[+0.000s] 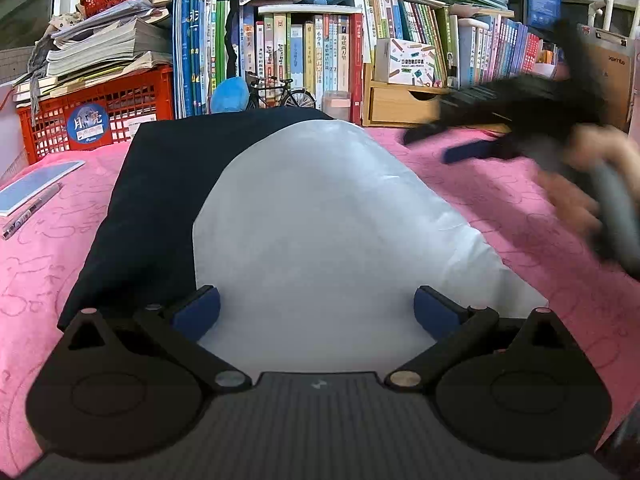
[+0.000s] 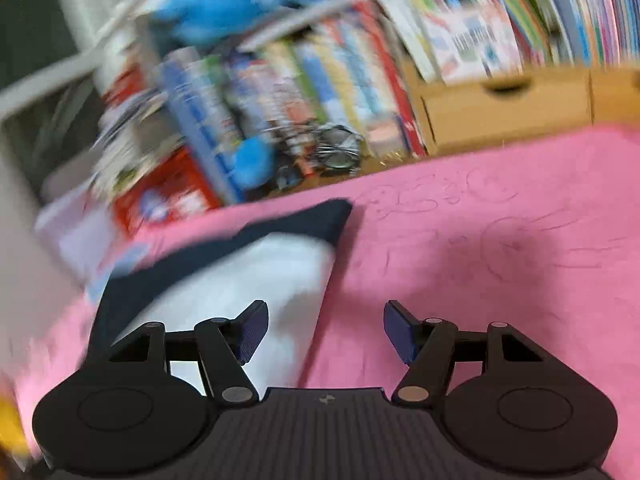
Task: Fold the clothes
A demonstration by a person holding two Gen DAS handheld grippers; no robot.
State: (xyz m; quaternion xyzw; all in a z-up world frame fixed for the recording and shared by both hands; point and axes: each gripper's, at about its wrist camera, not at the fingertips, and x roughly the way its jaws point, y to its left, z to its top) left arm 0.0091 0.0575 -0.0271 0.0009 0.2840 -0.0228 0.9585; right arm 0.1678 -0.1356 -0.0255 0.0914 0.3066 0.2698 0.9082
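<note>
A folded white garment (image 1: 332, 232) lies flat on a dark navy garment (image 1: 168, 184), covering its right part; the navy cloth shows along the white one's left and far edges.

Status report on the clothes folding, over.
Left gripper open, over the white garment. Right gripper open, empty, blurred. White garment lies on the dark garment, pink cloth beneath. Nothing in the way.

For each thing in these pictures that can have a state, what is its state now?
Left gripper: open, holds nothing, over the white cloth.
Right gripper: open, holds nothing, blurred.
White cloth: flat on the dark cloth.
Dark cloth: spread flat on the pink cover.
Wooden drawer: shut.
Pen: lies on the cover.
</note>
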